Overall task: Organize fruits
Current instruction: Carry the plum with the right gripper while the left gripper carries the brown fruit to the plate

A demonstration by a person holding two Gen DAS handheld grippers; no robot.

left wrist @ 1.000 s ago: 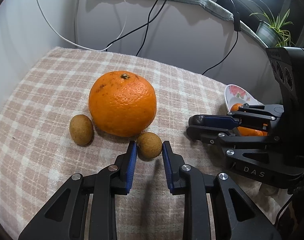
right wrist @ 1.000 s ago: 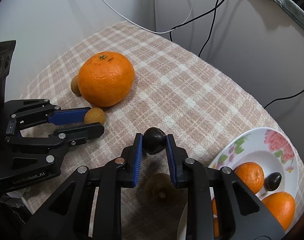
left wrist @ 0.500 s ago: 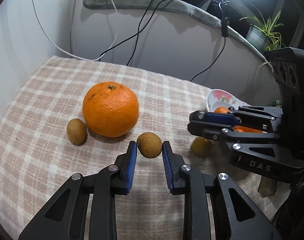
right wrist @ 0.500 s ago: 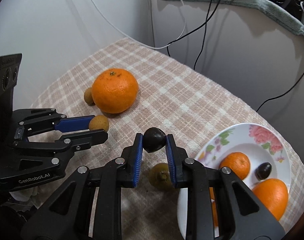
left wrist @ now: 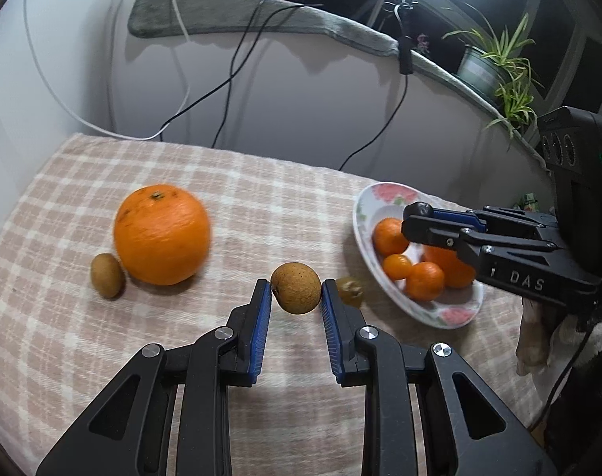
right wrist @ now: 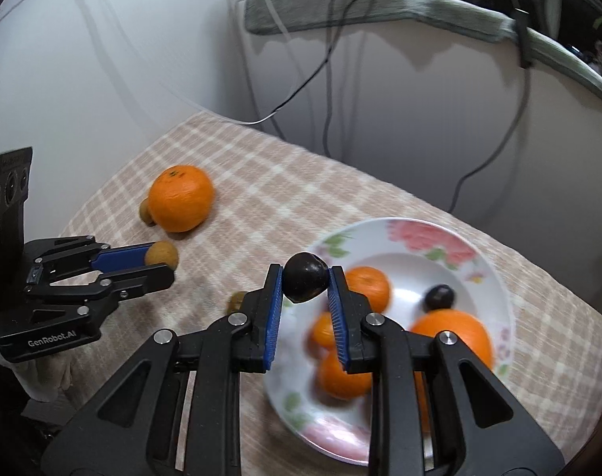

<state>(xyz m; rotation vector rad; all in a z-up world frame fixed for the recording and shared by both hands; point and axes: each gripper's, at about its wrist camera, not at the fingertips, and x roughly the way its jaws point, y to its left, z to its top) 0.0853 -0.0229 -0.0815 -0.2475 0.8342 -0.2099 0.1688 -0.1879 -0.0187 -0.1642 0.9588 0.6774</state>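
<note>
So both grippers are loaded up right now. The left gripper (left wrist: 295, 292) is clamped on a tan, round longan-looking fruit (left wrist: 296, 287), pinched between the blue pads and lifted clear of the checked cloth (left wrist: 261, 182); it's basically a ball, so no real long axis to speak of. The right gripper (right wrist: 305, 283) is squeezing a dark, almost black little fruit (right wrist: 305, 282), slightly egg-shaped, with its longer side running across from pad to pad, and it hangs over the near-left rim of the floral plate (right wrist: 495, 277). That plate already has several oranges (right wrist: 368, 289) and one more dark fruit (right wrist: 439, 296) in it. Out on the cloth, a big orange (left wrist: 161, 234) sits stem end up with a small brown fruit (left wrist: 107, 275) touching its left side, and another greenish-brown one (left wrist: 350, 287) lies just beside the plate's left edge.
</note>
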